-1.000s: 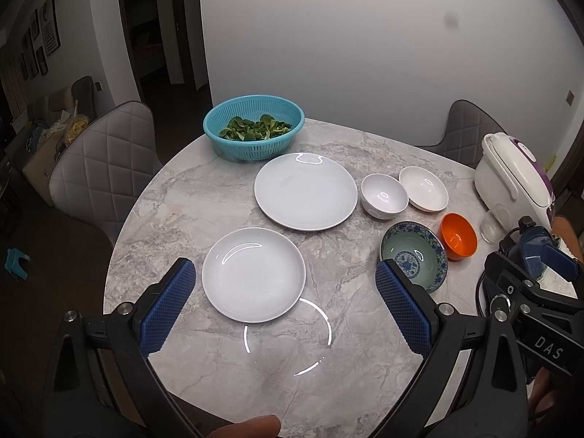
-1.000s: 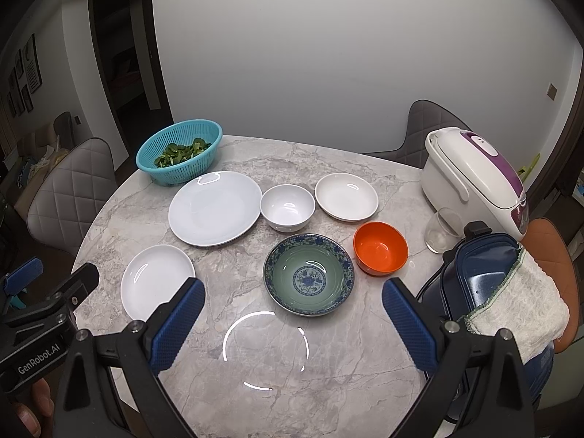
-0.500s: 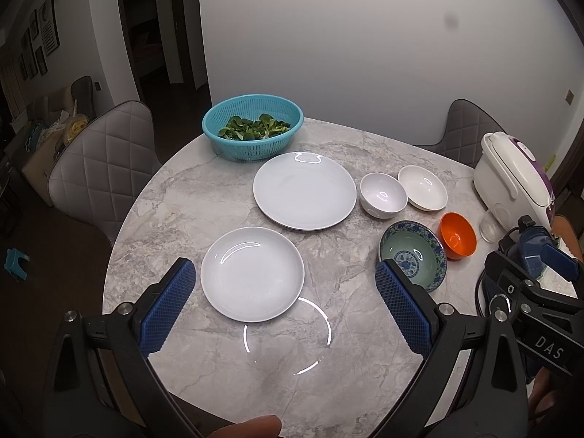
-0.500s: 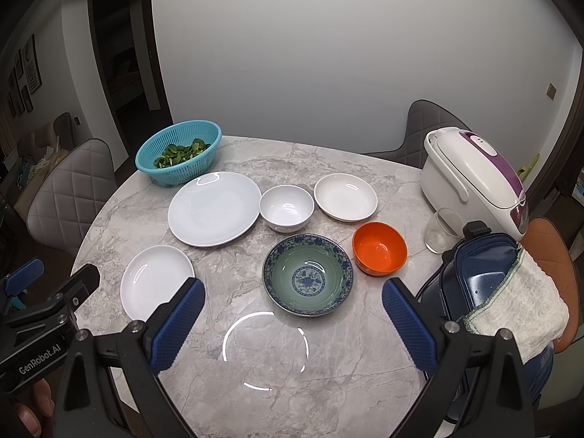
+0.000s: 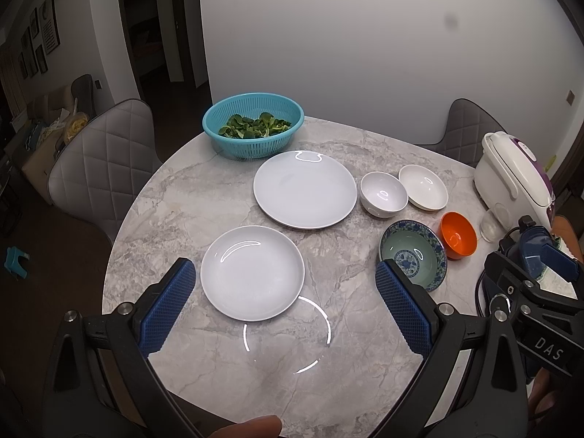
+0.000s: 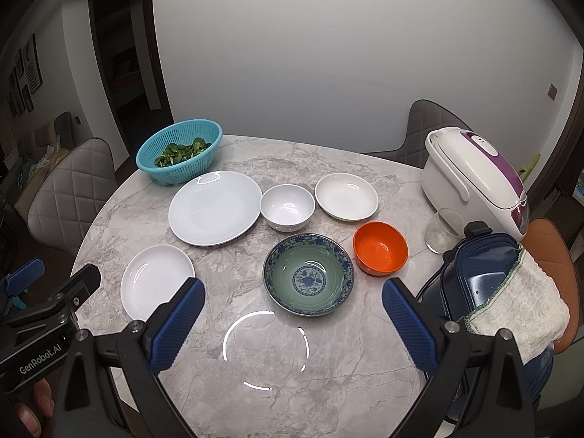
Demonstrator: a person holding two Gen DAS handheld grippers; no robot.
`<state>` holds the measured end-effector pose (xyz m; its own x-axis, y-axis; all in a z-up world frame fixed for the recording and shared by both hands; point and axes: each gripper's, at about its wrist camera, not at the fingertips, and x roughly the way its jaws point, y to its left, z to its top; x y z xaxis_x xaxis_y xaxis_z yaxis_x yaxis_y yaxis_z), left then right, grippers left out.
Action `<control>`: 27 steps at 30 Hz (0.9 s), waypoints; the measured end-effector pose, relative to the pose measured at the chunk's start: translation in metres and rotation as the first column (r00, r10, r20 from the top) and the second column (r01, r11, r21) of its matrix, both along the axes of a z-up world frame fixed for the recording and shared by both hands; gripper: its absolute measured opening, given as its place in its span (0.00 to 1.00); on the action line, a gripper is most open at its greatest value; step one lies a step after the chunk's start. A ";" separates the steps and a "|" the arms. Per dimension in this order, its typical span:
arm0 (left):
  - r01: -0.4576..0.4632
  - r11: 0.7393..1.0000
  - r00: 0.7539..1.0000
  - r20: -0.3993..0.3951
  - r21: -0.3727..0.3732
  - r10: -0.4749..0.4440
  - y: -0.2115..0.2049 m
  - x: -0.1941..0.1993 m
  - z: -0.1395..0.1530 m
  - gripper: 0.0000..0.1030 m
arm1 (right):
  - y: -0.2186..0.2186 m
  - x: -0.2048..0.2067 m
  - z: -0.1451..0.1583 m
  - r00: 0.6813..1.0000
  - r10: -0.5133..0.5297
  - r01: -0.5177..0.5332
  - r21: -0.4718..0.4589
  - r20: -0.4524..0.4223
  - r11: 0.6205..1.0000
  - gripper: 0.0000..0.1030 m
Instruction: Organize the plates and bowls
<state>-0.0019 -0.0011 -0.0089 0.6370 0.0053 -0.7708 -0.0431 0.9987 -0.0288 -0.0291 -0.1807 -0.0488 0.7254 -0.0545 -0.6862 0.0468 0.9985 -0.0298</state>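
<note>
On the round marble table (image 5: 189, 204) lie a large white plate (image 5: 304, 194) (image 6: 215, 207), a small white plate (image 5: 252, 272) (image 6: 157, 281), a white bowl (image 5: 383, 194) (image 6: 287, 206), a shallow white dish (image 5: 422, 186) (image 6: 346, 196), a blue-green patterned bowl (image 5: 414, 257) (image 6: 308, 278) and an orange bowl (image 5: 458, 234) (image 6: 379, 247). My left gripper (image 5: 283, 292) is open and empty above the near edge, just behind the small plate. My right gripper (image 6: 292, 310) is open and empty, hovering in front of the patterned bowl.
A teal basket of greens (image 5: 253, 124) (image 6: 179, 151) stands at the far left. A white and purple rice cooker (image 6: 474, 179), a glass cup (image 6: 441, 233) and a dark blue appliance with a towel (image 6: 489, 284) crowd the right edge. Grey chairs (image 5: 98, 157) surround the table.
Both grippers have barely shifted; the view has drifted very slightly. Nothing on the table has moved.
</note>
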 end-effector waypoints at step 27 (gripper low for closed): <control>-0.006 1.000 1.000 -0.018 -0.009 0.006 -0.003 -0.006 -0.014 0.97 | -0.004 0.005 -0.005 1.000 0.004 -0.004 0.001 -0.004 1.000 0.97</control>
